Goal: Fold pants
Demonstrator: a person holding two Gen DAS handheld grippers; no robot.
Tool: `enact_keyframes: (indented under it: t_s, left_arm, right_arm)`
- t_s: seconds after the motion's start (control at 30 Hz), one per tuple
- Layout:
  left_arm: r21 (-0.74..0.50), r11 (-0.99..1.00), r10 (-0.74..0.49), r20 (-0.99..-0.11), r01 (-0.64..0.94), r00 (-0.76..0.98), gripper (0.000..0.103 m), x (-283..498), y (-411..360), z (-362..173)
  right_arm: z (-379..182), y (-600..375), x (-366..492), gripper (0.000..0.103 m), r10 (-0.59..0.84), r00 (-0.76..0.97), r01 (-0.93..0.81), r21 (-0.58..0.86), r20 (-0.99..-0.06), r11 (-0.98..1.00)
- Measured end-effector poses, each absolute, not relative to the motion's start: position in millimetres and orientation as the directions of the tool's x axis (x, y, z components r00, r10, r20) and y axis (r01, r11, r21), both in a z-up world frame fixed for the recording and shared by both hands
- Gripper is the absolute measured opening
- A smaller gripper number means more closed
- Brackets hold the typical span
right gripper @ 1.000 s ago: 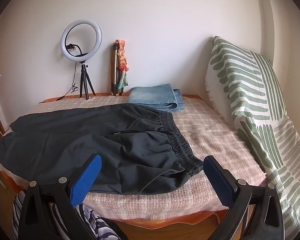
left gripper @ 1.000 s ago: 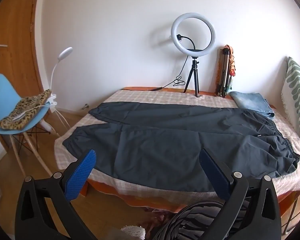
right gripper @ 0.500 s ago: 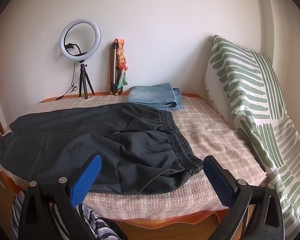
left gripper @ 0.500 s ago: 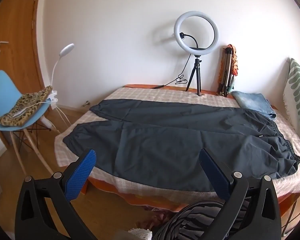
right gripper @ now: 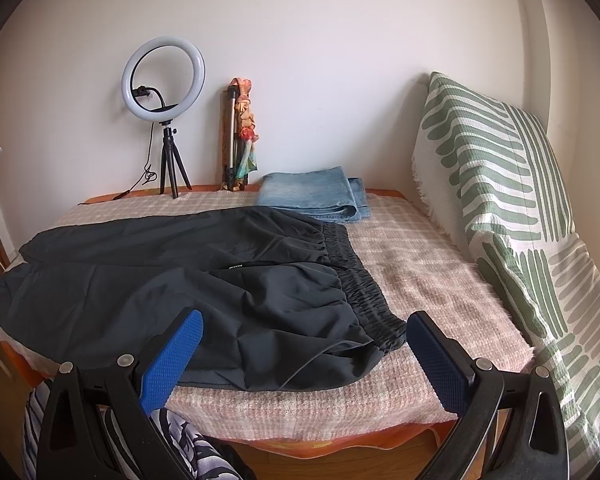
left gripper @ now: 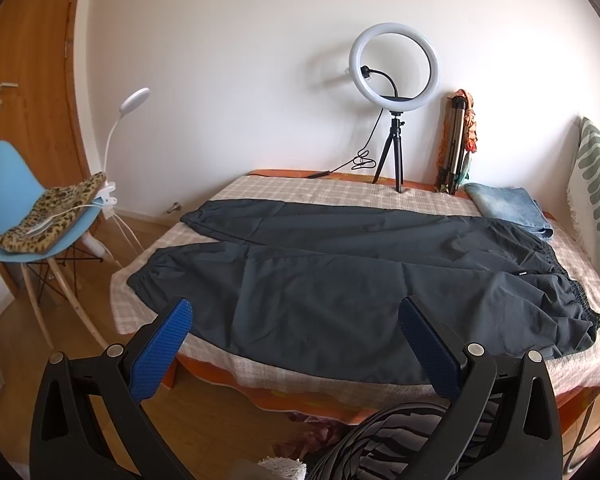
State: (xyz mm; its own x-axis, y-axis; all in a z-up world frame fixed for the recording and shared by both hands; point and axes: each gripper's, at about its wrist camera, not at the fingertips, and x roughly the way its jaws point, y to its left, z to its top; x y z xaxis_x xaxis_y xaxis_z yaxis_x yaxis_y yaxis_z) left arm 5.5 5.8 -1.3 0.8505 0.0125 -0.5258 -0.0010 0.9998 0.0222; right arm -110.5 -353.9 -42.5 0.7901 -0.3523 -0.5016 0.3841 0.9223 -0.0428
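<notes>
Two legs of the pants (left gripper: 340, 280) run side by side across the bed (left gripper: 300, 192) in the left wrist view, cuffs at the left end, waistband at the right. The long axis lies crosswise to the left gripper (left gripper: 296, 332), whose blue fingers (left gripper: 162, 344) stand wide apart and hold nothing. That gripper hangs off the near edge of the bed, in front of the nearer leg between cuff and knee, not touching the cloth. Folded jeans (left gripper: 508, 210) sit at the far right corner, just beside the waistband, and a ring light (left gripper: 394, 66) stands at the wall.

From the right wrist view, the pants (right gripper: 204, 280) fill the left and middle of the bed (right gripper: 440, 280), with the gathered waistband (right gripper: 364, 292) nearly straight ahead of the right gripper (right gripper: 304, 342). Its fingers (right gripper: 172, 356) are also spread wide and empty, short of the near hem, clear of the fabric. A striped cushion (right gripper: 500, 184) leans at the right end.

So the right gripper is nearer the waistband, the left nearer the cuffs. For a lengthwise fold, I judge each would reach forward to the near leg's edge and carry it over the far leg.
</notes>
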Motion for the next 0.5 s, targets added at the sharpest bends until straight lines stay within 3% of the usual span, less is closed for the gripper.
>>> enact_keyframes:
  t_s: [0.5]
  left_arm:
    - [0.023,1.000,0.014,-0.527,-0.002,0.850,0.103,4.9,6.7,-2.6]
  right_arm:
    - [-43.7,-356.9,-112.0,0.103,-0.348,0.787,0.388,-0.029,-0.509,0.921]
